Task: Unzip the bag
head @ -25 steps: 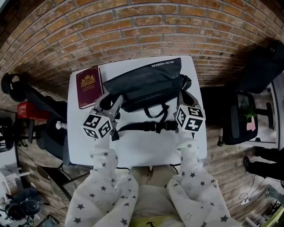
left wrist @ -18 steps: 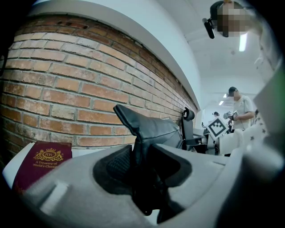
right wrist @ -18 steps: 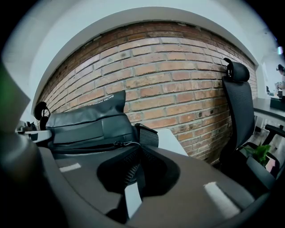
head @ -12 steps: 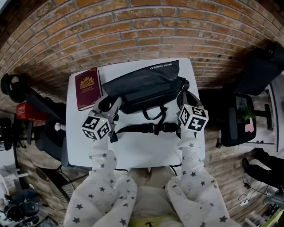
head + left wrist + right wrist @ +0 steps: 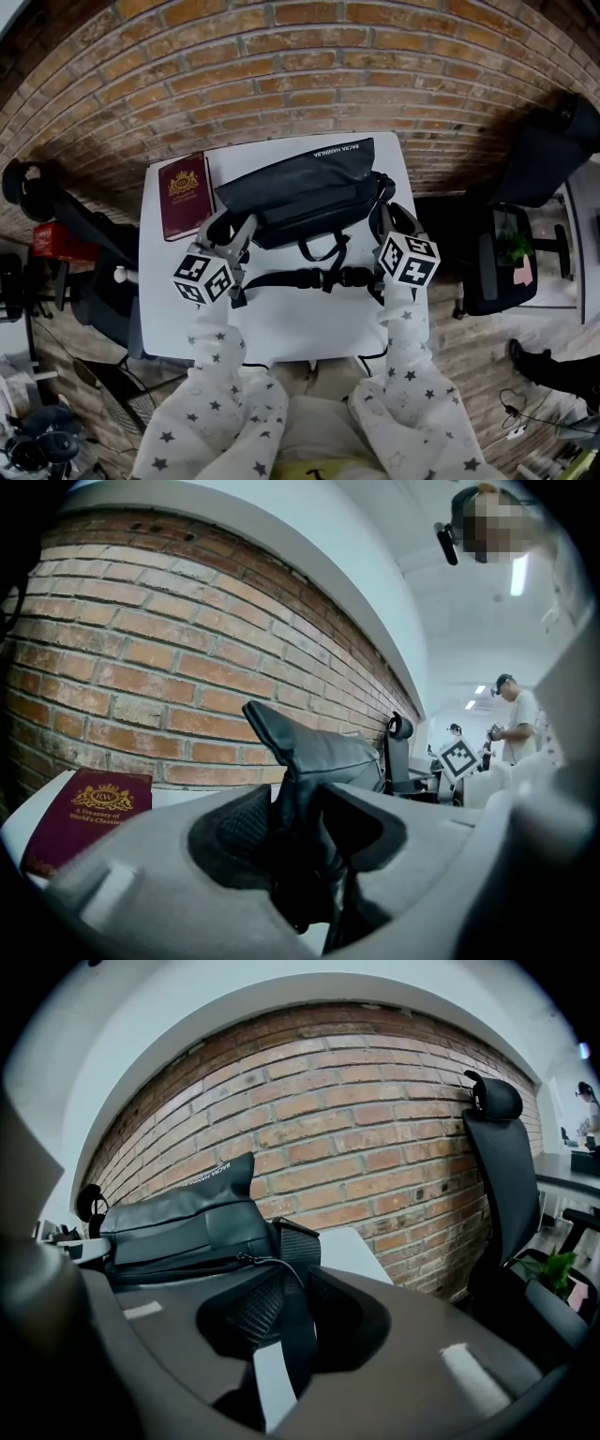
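Unzipping looks unstarted: the bag (image 5: 305, 187) lies far on the table (image 5: 300, 319), my left tongs (image 5: 230, 230) pinching its left end, right tongs (image 5: 390, 216) slack around its strap (image 5: 298, 1326), both just opened wider.

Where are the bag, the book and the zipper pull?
bag (image 5: 300, 186), head view, middle of its flap.
book (image 5: 186, 197), head view, its red cover.
zipper pull (image 5: 244, 1258), right gripper view, the tab on the bag's front.
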Demonstrator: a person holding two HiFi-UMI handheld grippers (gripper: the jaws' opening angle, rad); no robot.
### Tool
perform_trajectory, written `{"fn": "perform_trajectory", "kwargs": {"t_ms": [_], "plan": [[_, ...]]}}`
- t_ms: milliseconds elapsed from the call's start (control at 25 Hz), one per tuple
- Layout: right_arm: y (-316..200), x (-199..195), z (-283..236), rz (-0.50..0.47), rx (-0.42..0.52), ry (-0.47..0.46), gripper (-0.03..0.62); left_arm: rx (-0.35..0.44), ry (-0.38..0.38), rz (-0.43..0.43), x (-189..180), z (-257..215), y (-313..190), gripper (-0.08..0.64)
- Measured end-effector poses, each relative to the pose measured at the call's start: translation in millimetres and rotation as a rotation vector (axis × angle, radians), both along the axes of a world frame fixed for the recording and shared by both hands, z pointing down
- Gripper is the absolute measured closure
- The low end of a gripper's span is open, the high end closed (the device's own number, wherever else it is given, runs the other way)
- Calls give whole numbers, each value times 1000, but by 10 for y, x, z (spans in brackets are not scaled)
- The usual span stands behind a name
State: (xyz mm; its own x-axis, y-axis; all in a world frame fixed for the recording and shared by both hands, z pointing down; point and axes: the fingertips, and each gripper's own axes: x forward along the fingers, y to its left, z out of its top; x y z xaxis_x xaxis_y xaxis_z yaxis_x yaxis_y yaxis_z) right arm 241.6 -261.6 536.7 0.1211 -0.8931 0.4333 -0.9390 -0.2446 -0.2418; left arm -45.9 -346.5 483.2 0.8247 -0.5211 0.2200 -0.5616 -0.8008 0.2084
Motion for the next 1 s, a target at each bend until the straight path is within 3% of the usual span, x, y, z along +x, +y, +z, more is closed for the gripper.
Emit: {"fn": "perform_trajectory", "kwargs": {"t_ms": [200, 320, 480, 600, 1000], "plan": [[78, -141, -84, -102, 50, -27, 423, -20, 49, -58, -90, -29, 70, 362], [180, -182, -184, -136, 84, -3, 461, -4, 26, -108, -233, -36, 140, 364], [260, -175, -362, -153, 110, 58, 537, 9, -6, -123, -324, -62, 325, 510], [299, -174, -516, -161, 128, 93, 589, 17, -16, -108, -309, -122, 429, 560], [351, -452, -1046, -255, 258, 82, 583, 103, -25, -112, -305, -557, 592, 560]]}}
